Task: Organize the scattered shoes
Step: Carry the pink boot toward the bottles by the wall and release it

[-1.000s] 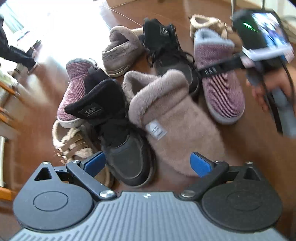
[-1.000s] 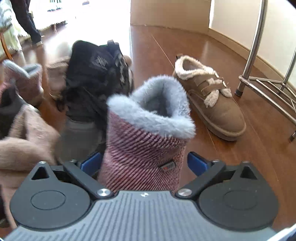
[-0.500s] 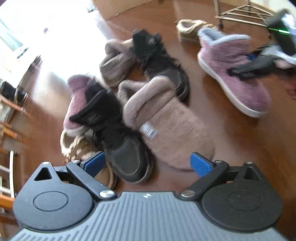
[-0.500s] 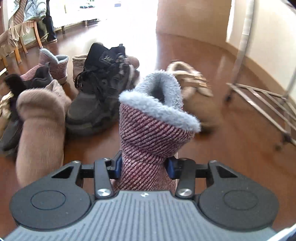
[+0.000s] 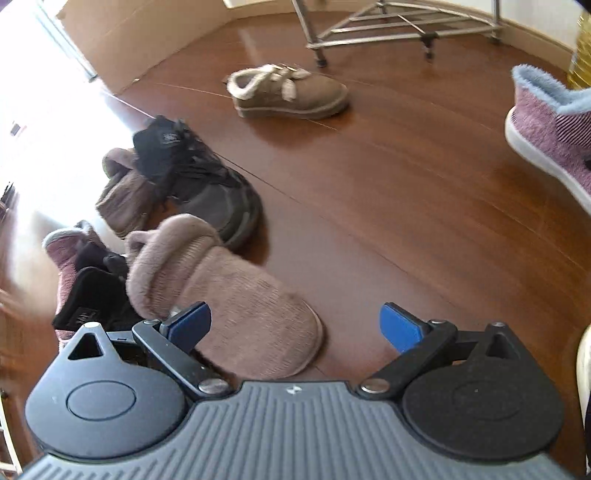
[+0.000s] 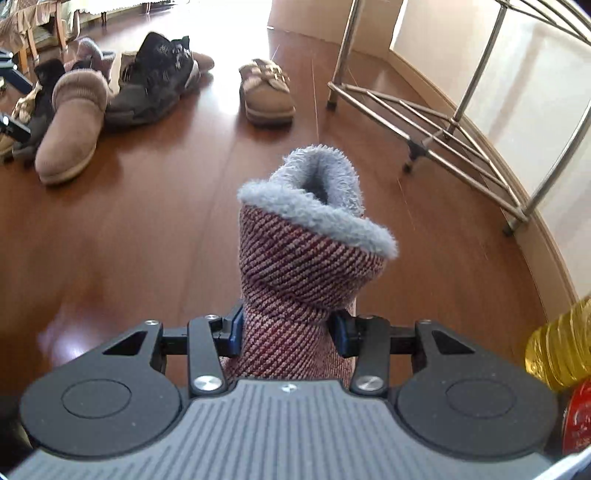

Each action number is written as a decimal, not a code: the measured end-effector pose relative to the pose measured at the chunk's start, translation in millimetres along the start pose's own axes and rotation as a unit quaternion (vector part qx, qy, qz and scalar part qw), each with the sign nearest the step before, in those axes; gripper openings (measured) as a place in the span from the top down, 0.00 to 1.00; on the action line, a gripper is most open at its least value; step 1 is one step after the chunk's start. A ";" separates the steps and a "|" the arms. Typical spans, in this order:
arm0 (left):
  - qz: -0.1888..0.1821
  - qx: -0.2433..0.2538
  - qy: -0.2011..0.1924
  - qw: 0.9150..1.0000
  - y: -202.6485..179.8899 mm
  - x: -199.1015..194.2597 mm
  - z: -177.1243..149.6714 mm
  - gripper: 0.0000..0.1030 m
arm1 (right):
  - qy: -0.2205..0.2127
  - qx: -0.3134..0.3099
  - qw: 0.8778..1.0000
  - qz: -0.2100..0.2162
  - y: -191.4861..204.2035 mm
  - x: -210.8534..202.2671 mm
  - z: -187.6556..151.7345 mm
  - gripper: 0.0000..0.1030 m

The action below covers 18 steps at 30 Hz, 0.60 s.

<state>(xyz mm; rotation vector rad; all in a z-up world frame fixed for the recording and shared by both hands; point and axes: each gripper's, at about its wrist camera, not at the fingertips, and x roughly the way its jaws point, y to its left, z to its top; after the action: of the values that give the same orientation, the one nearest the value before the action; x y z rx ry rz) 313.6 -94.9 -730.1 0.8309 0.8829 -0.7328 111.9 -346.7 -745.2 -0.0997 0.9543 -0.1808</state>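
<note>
Right gripper (image 6: 286, 332): clenched on the striped pink slipper boot (image 6: 306, 258), both blue pads pressing its knit sides, the grey fleece cuff pointing away from the camera.
Left gripper (image 5: 295, 326): released, jaws spread wide with nothing between them, hanging over the toe of the tan fuzzy slipper (image 5: 221, 291).
Held boot in the left view: at the right edge (image 5: 546, 125), clear of the wooden floor (image 5: 388, 192).
Pile: black sneaker (image 5: 207, 184) just beyond the tan slipper; a second pink boot (image 5: 62, 254) at far left.
Apart: brown strapped shoe (image 5: 288, 94) lying alone near the metal rack (image 5: 388, 26).
</note>
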 end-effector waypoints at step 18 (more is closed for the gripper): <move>-0.002 -0.016 0.017 1.000 1.8 5.0 0.3 0.03 | 0.018 0.050 0.998 -0.043 -9.0 30.3 -38.5 0.49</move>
<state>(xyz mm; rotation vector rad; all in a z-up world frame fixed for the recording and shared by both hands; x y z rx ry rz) 317.4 -95.3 -733.9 0.8155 0.9242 -0.7096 96.5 -361.7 -790.1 -0.0459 0.9761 -0.3109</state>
